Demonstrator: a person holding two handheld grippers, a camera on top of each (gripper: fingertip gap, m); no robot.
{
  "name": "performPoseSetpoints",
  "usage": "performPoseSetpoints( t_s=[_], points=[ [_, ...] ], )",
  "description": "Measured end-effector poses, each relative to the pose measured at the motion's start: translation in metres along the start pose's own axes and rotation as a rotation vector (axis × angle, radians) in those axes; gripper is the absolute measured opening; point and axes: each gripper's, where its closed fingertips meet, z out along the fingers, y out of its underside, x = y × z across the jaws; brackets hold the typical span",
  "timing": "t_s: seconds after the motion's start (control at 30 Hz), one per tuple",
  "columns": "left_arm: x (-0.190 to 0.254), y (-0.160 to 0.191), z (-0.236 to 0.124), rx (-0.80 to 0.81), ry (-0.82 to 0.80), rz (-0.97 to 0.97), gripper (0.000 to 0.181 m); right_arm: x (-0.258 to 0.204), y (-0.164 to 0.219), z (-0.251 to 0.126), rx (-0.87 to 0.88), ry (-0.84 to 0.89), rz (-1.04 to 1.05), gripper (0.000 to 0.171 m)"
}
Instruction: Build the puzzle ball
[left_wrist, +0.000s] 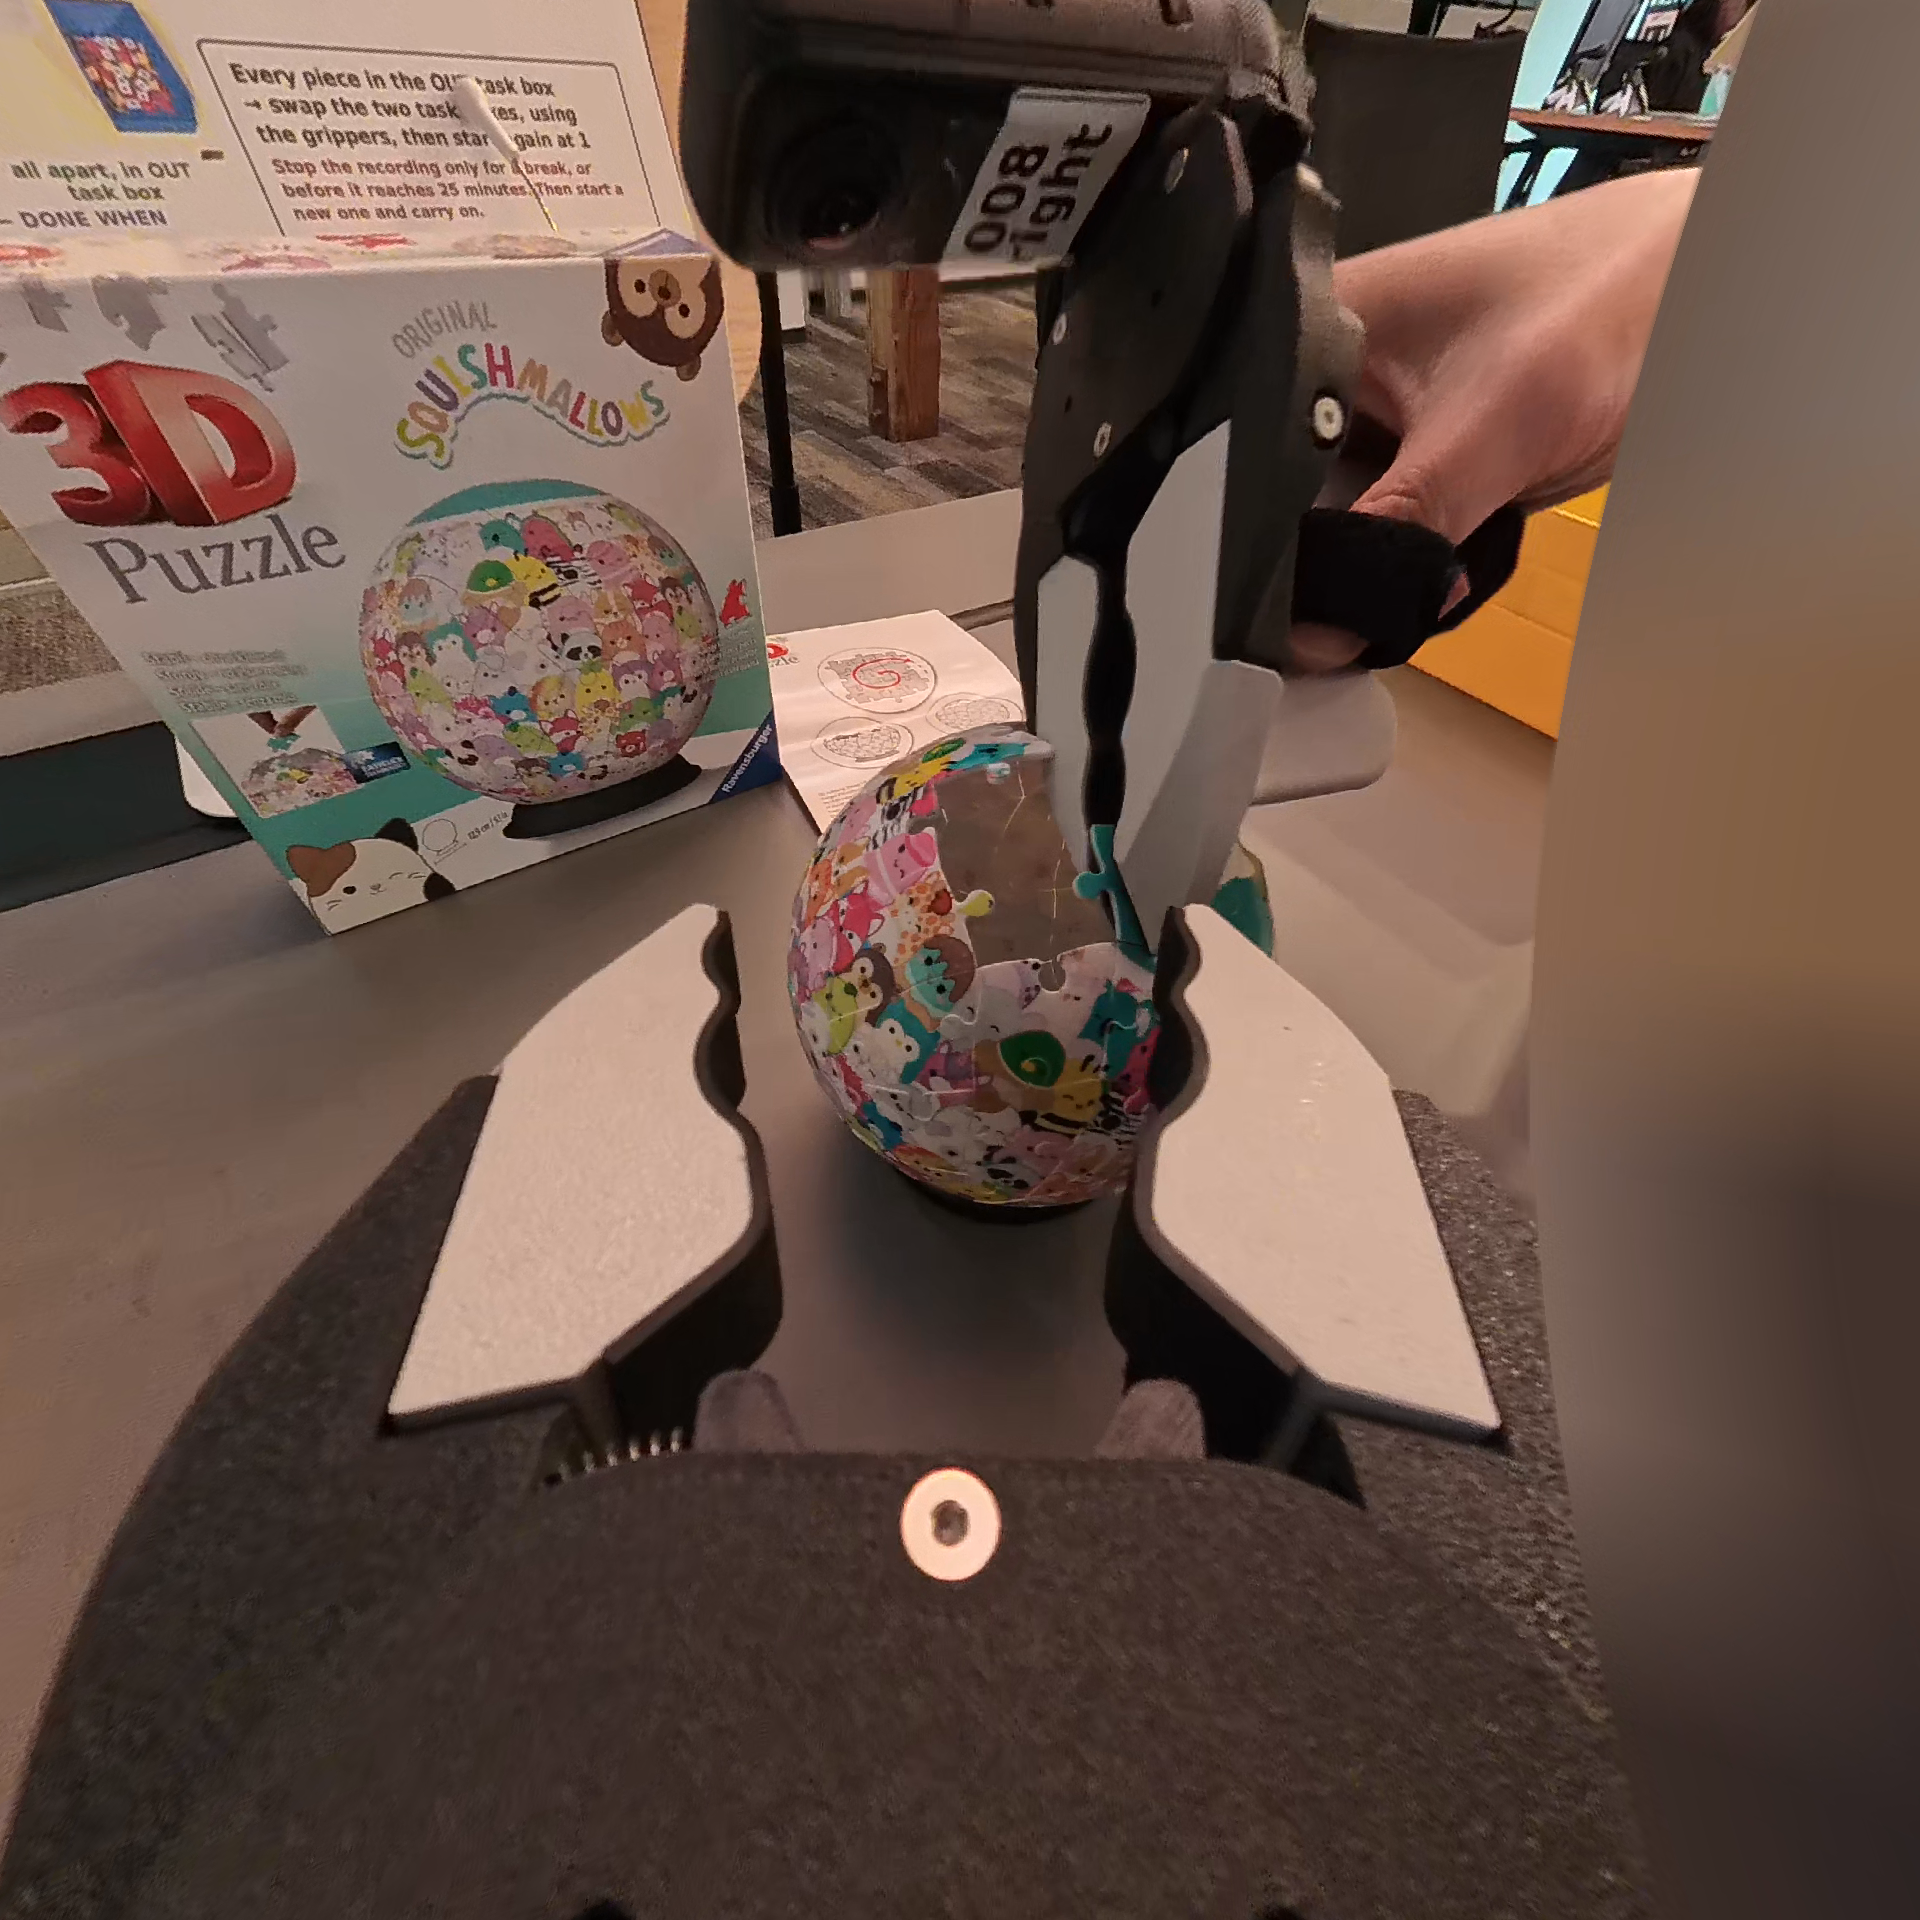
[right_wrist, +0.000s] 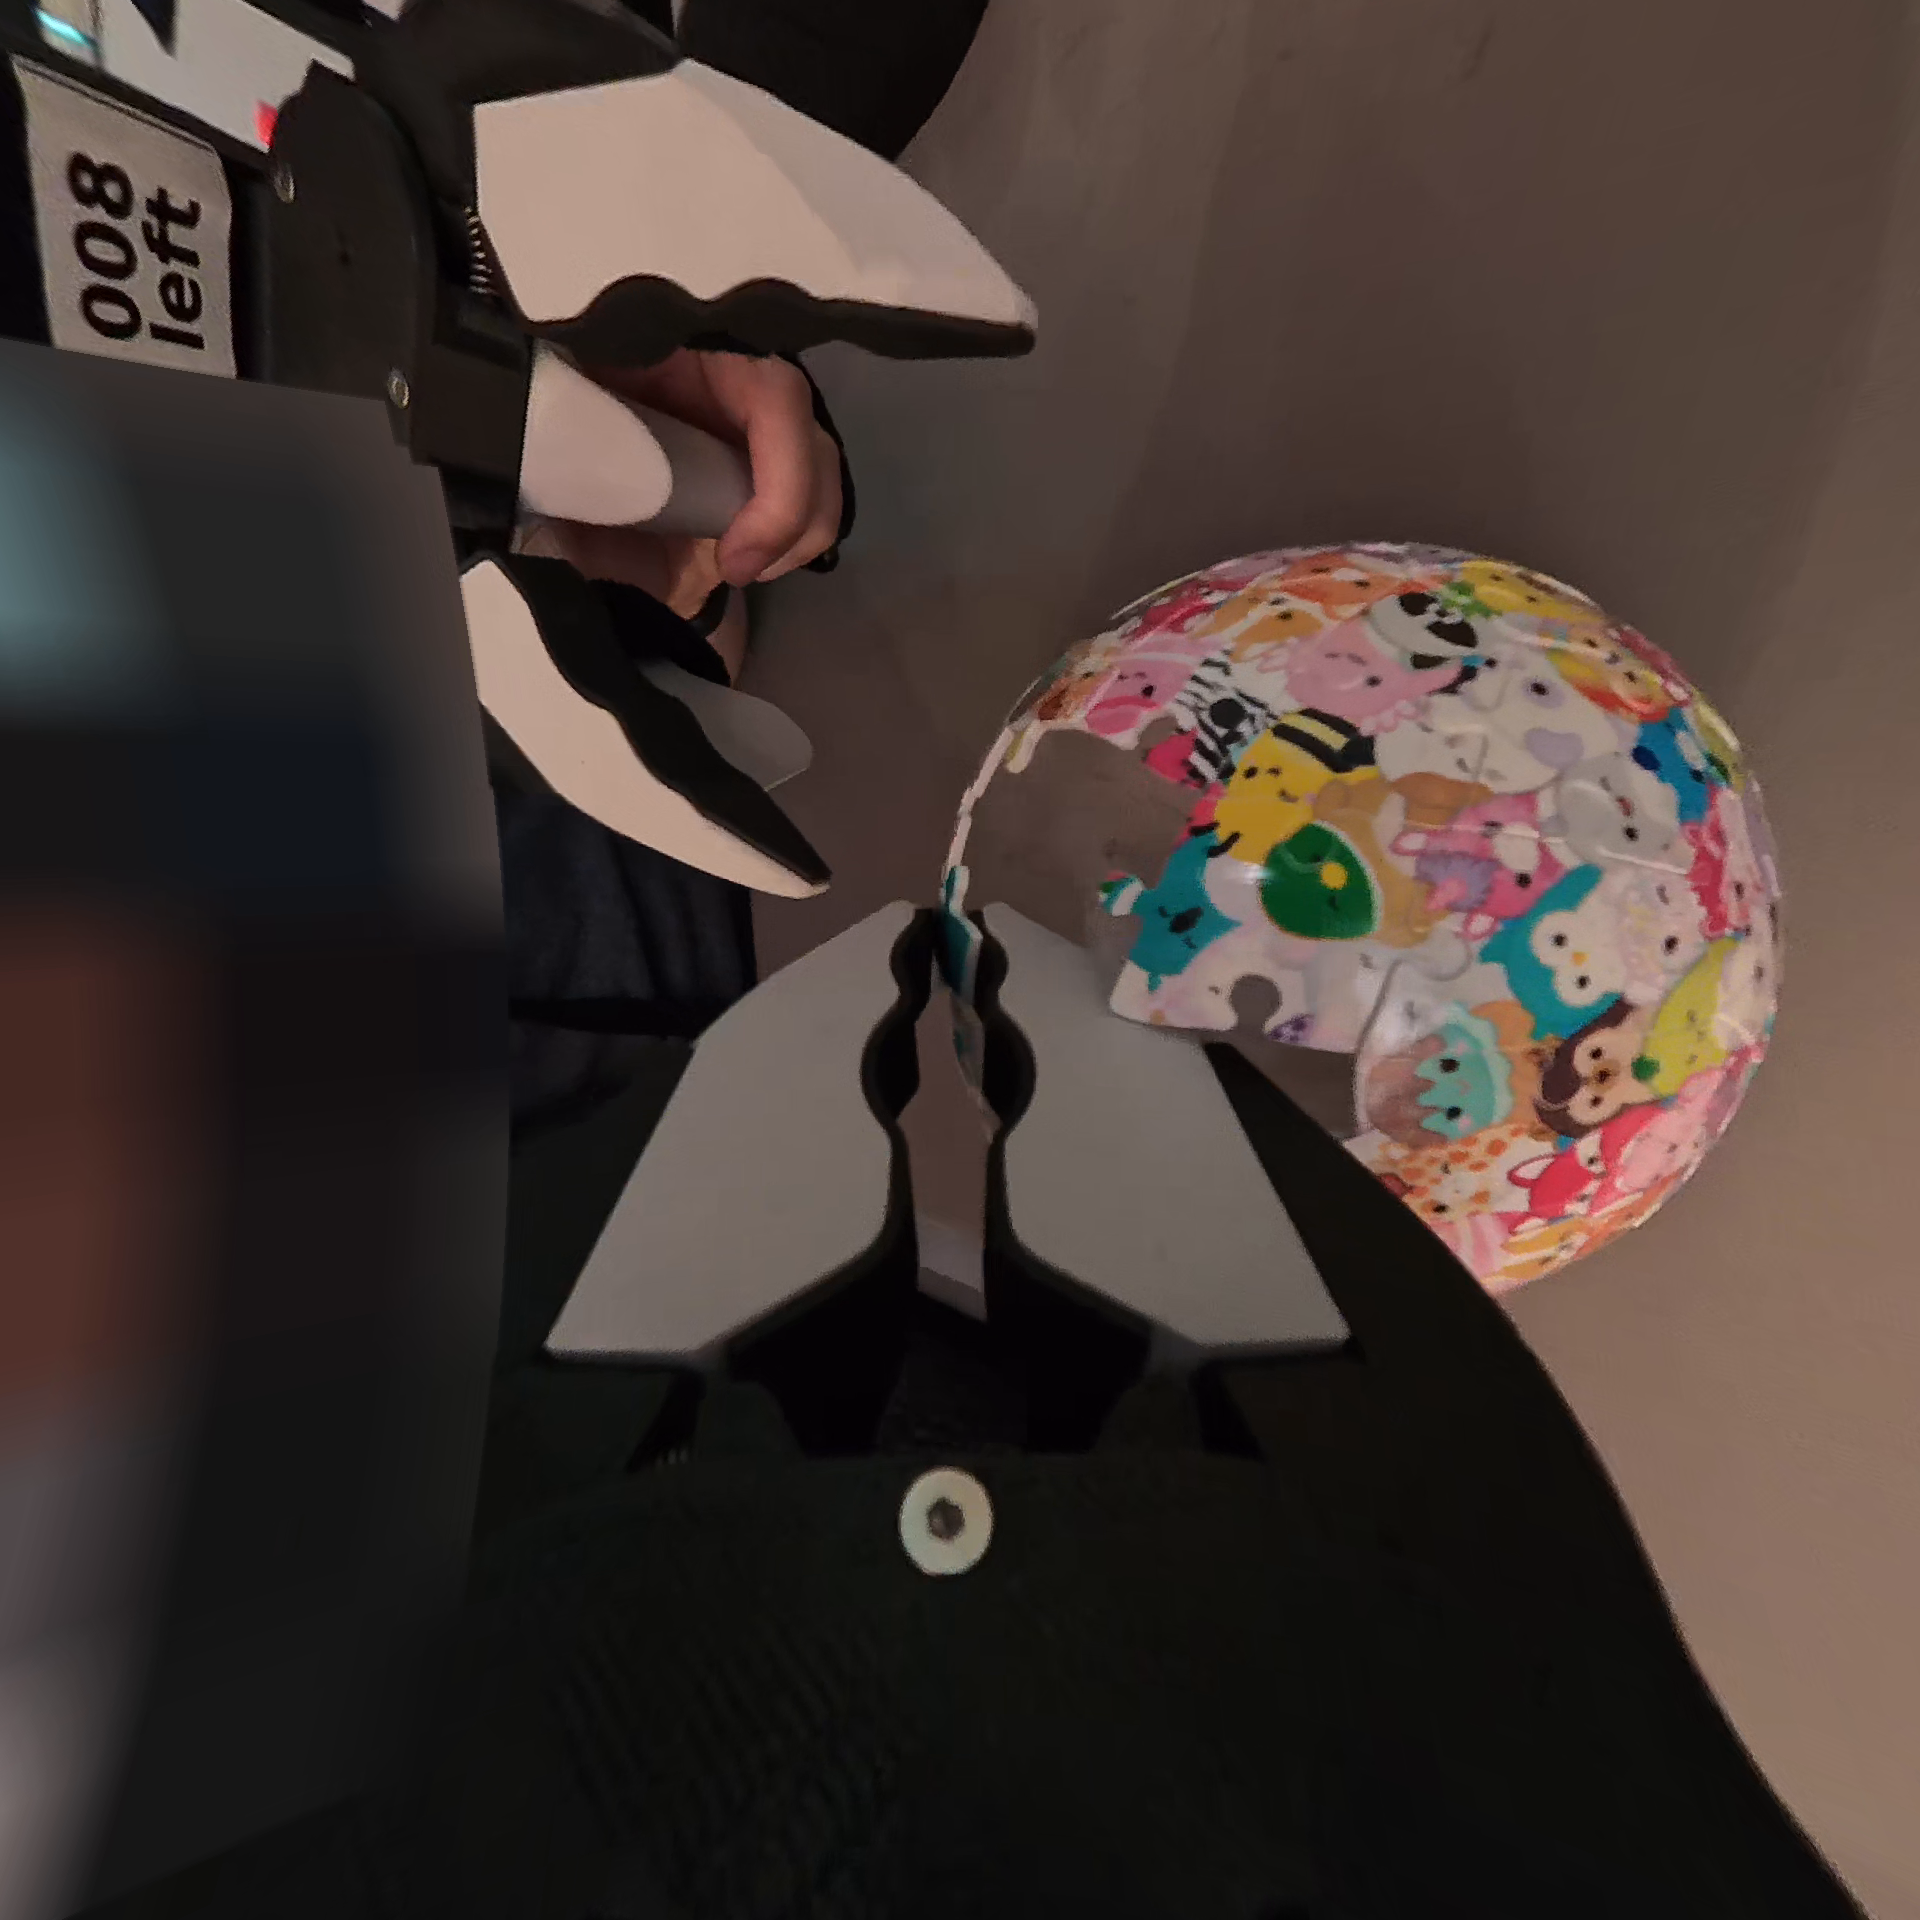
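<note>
While the right tongs (right_wrist: 948, 914) are clenching a teal puzzle piece (right_wrist: 958, 966) edge-on at their tips, the item under assembly, a puzzle ball (left_wrist: 977, 1039) printed with bright cartoon animals, is sitting on a dark stand on the grey counter (left_wrist: 260, 1091), near completion, with one irregular opening (left_wrist: 1013, 862) showing in its upper face. The left tongs (left_wrist: 951, 997) are standing released, one finger on each side of the ball, the right-hand finger just beside or touching the shell; contact cannot be confirmed. In the left wrist view the right tongs are pointing down at the far rim of the opening, the piece (left_wrist: 1103, 873) hanging just at that edge. Step in hand, by judgement: seating this piece. Recommended handling: closing the left tongs lightly on the ball to stop it rolling; turning the piece flat to the curve before pressing; matching tab to notch at the rim; pressing gently, since the shell looks thin and may flex inward. Also on the counter: puzzle box (left_wrist: 436, 582), folded instruction sheet (left_wrist: 894, 696), both behind the ball.
</note>
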Motion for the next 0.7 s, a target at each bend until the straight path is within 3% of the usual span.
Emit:
performPoseSetpoints(
  t_s=[0.13, 0.5, 0.63, 0.7],
  points=[
    [0.001, -0.001, -0.001, 0.005, 0.006, -0.002, 0.077, -0.002, 0.000, -0.003, 0.007, 0.039, -0.077, 0.018],
    [0.005, -0.005, -0.004, 0.031, 0.016, 0.011, 0.076, -0.009, -0.004, -0.031, 0.132, 0.132, -0.156, 0.023],
    [-0.002, -0.006, -0.007, 0.044, 0.000, 0.003, 0.075, -0.027, 0.001, -0.049, 0.292, 0.234, -0.387, 0.020],
    [-0.007, -0.007, -0.009, 0.046, -0.007, -0.007, 0.075, -0.032, 0.010, -0.054, 0.402, 0.333, -0.558, 0.004]
  ],
)
